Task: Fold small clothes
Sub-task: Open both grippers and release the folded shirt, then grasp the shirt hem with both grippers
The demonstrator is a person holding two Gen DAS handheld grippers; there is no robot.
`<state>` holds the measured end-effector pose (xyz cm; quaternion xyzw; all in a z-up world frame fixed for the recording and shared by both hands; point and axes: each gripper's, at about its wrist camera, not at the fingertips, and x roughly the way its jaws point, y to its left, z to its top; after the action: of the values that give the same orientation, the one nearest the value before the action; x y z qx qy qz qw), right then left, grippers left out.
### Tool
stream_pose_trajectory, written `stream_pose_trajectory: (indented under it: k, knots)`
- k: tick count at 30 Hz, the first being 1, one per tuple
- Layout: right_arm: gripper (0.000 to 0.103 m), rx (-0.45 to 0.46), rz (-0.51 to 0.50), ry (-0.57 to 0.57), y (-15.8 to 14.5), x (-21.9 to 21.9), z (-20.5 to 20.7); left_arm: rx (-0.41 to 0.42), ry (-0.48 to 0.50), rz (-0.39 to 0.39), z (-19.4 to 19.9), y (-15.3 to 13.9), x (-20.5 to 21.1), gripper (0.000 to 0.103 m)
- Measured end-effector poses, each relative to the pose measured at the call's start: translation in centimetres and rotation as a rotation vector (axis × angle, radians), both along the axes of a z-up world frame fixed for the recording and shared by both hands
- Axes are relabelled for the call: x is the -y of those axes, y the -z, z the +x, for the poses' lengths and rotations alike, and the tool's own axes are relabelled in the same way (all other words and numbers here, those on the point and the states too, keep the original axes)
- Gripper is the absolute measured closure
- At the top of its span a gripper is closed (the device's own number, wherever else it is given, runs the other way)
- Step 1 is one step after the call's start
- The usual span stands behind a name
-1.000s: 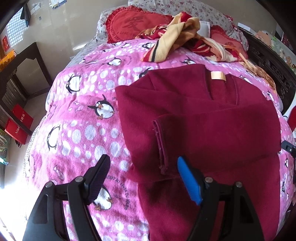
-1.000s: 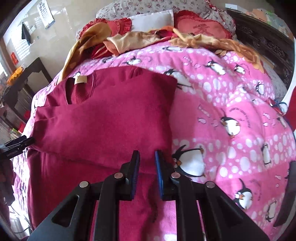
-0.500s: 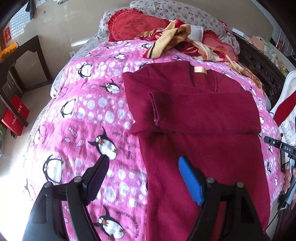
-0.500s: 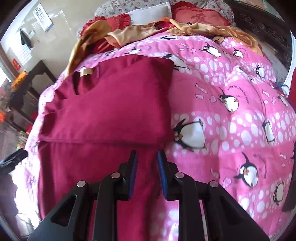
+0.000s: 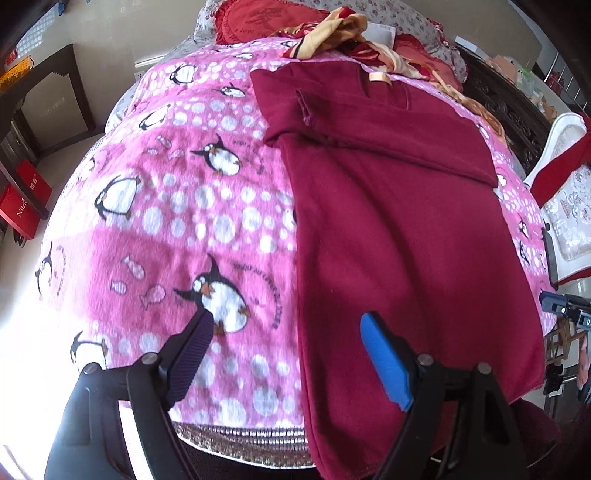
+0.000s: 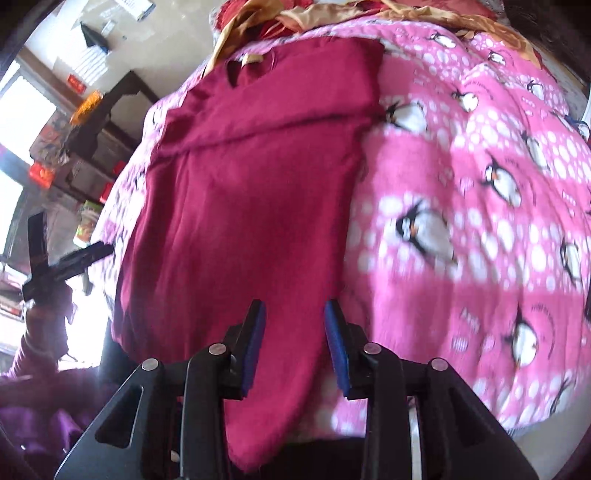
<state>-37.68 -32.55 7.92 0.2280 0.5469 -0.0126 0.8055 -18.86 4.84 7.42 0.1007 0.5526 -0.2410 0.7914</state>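
Lying across most of both views is the bed, covered by a pink penguin blanket; a loose heap of other clothes and red pillows sit at its far, head end.

Task item: a dark red top, spread flat on the blanket. Its long axis runs from the collar tag at the far end to the hem at the near edge of the bed, where the fabric hangs over. Both sleeves look already folded in across the chest, forming a band across the upper part.

Left gripper: jaws wide apart, nothing between the pads. It straddles the top's left side edge near the near edge of the bed, one finger over the blanket, the other over red fabric.

Right gripper: jaws have just been opening, now a modest gap. Red fabric fills the view between and behind the pads, but they do not appear to press on it.

Judgement: the hem lies just ahead of and below both jaws, each hand nearest its own hem corner. The next move likely needs both corners pinched and carried along the long axis toward the collar. Risk: uneven grip skews the fold.
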Motion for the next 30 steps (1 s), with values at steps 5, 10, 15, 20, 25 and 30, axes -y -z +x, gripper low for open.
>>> stream_pose_trajectory:
  k: [5,10,15,20,25,30]
  knots:
    - [0.077,-0.039,-0.004,-0.021,1.2,-2.2,-3.2,-0.037,0.003,0.01,-2.1,0.8,-1.5,0.018]
    - [0.076,-0.046,0.042,0.003,2.0,-2.3,-5.6,-0.09,0.0,-0.004,-3.5,1.6,-2.1,0.018]
    - [0.076,-0.034,0.074,0.015,2.2,-2.5,-6.0,-0.098,0.012,0.011,-4.2,2.2,-1.6,0.018]
    - [0.076,-0.045,0.086,-0.041,2.6,-3.6,-5.2,-0.099,0.046,0.029,-4.8,2.7,-1.2,0.018]
    - [0.076,-0.037,0.119,-0.041,3.1,-3.6,-5.2,-0.085,0.074,0.072,-4.9,3.2,-0.2,0.019]
    - [0.076,-0.015,0.128,-0.065,3.4,-3.7,-5.4,-0.067,0.091,0.111,-5.3,3.6,0.9,0.026]
